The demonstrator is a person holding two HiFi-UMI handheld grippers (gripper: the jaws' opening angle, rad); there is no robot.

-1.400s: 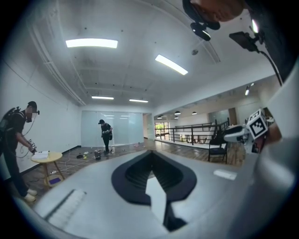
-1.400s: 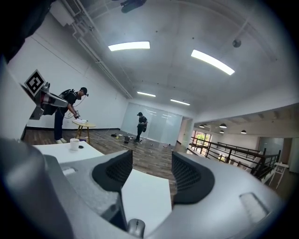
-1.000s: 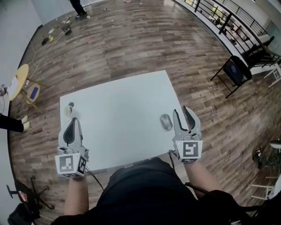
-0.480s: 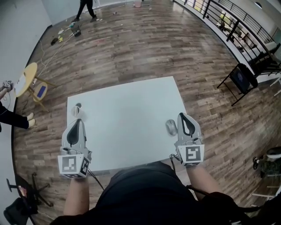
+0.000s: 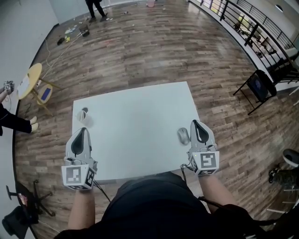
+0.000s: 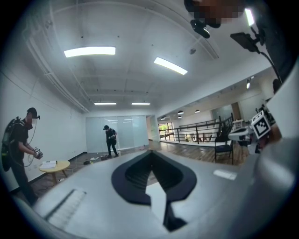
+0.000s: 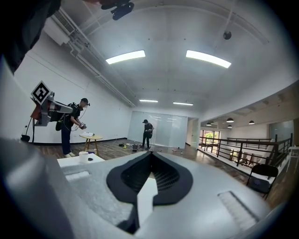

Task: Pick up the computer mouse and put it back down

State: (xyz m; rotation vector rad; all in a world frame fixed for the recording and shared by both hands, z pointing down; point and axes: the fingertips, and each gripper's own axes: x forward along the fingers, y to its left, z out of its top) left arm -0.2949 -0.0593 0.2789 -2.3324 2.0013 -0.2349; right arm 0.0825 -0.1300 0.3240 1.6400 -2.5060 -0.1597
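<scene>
A grey computer mouse (image 5: pixel 183 136) lies on the white table (image 5: pixel 135 126) near its right edge. My right gripper (image 5: pixel 195 123) hovers just right of the mouse, level with it, shut with nothing between its jaws; in the right gripper view (image 7: pixel 150 153) the two black pads meet at the tip. My left gripper (image 5: pixel 82 130) hangs over the table's left front part, far from the mouse, also shut and empty, and its jaws meet in the left gripper view (image 6: pixel 150 151). The mouse is hidden in both gripper views.
A small white cup (image 5: pixel 84 115) stands at the table's left side, ahead of my left gripper. A round yellow side table (image 5: pixel 29 80) is off to the left, a black folding chair (image 5: pixel 258 86) to the right. A person (image 5: pixel 96 6) stands far back.
My right gripper's jaws, open a second ago beside the mouse, have shut empty. The mouse stayed on the table. The left gripper kept its place.
</scene>
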